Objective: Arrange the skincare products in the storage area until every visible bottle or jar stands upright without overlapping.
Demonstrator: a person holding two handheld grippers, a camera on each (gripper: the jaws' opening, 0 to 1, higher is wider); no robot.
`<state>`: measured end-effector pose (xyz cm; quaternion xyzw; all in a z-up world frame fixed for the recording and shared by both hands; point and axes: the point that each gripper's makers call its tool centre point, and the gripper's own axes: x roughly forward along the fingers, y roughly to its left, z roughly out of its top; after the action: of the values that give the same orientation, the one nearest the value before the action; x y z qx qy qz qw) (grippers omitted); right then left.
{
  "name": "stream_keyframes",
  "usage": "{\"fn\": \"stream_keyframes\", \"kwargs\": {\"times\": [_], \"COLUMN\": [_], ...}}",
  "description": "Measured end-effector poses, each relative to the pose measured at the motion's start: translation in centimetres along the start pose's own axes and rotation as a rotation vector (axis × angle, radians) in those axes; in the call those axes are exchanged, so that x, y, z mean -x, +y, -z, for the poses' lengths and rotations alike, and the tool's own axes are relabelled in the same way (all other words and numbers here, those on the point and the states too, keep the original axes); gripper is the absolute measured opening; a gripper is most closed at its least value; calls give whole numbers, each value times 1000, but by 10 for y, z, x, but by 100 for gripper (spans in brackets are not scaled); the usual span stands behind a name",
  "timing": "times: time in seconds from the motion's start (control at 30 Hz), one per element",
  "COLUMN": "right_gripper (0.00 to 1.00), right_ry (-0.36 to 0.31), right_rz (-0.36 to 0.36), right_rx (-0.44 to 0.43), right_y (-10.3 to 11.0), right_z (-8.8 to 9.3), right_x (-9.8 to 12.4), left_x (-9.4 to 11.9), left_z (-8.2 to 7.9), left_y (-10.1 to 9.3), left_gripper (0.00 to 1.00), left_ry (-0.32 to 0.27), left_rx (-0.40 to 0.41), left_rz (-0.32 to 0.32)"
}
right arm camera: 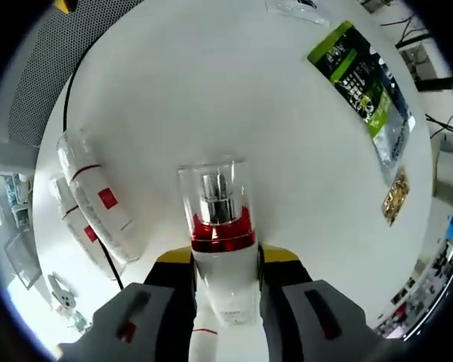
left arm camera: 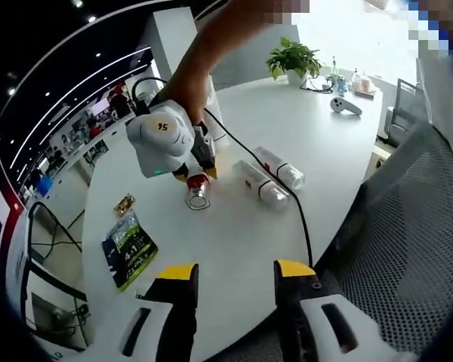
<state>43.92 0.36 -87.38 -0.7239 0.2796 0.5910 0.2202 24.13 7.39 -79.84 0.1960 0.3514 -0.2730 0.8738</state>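
Observation:
My right gripper [right arm camera: 225, 258] is shut on a white bottle [right arm camera: 220, 226] with a red collar and a clear cap. The cap points down at the white table [right arm camera: 234, 98]. In the left gripper view the same gripper [left arm camera: 201, 172] hangs from a person's hand over the middle of the table, with the bottle [left arm camera: 198, 185] cap-down at the surface. Two white bottles with red labels [left arm camera: 260, 183] [left arm camera: 281, 167] lie on their sides just right of it. In the right gripper view they lie at the left [right arm camera: 98, 197] [right arm camera: 69, 213]. My left gripper [left arm camera: 235, 270] is open near the table edge, holding nothing.
A green packet [left arm camera: 128, 249] [right arm camera: 362, 79] and a small gold wrapper [left arm camera: 124, 204] [right arm camera: 396, 196] lie on the table. A black cable [left arm camera: 279, 181] runs across it past the lying bottles. A white controller [left arm camera: 346, 106] and a potted plant [left arm camera: 294, 59] stand far back. A mesh chair [left arm camera: 415, 249] is alongside.

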Motion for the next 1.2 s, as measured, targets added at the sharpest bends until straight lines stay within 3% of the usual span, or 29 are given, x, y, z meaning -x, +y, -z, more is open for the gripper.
{"fn": "stream_keyframes", "kwargs": {"times": [0.17,0.3,0.5,0.63,0.83,0.93,1.1,1.2], "right_gripper": [27,26,25,25,25,24,24,24], "right_ry": [10,27,-18,-76,-128,-196,-221,-272], "right_rz": [-5,-15,2,60,219,247,293,333], "right_rx": [-7,-65,-118,-193,-297,-358,-403,-477], "right_y": [0,-3,-6,-9,-13,-10,-5,-4], "right_z": [0,2,0,-8,-14,-23,-28,-30], "right_x": [0,-1,7,20,67,82,93,104], "left_x": [0,1,2,2,3,3,3,4], "left_z": [0,-2,-3,-3,-6,-6,-6,-8], "left_y": [0,2,2,3,2,2,1,1], "left_gripper": [41,41,41,40,40,40,40,40], "left_ry": [0,-12,-19,-18,-33,-34,-38,-48], "left_rx": [0,3,2,8,-2,1,-6,-6], "left_rz": [0,-10,-8,-12,-10,-11,-6,-7]}}
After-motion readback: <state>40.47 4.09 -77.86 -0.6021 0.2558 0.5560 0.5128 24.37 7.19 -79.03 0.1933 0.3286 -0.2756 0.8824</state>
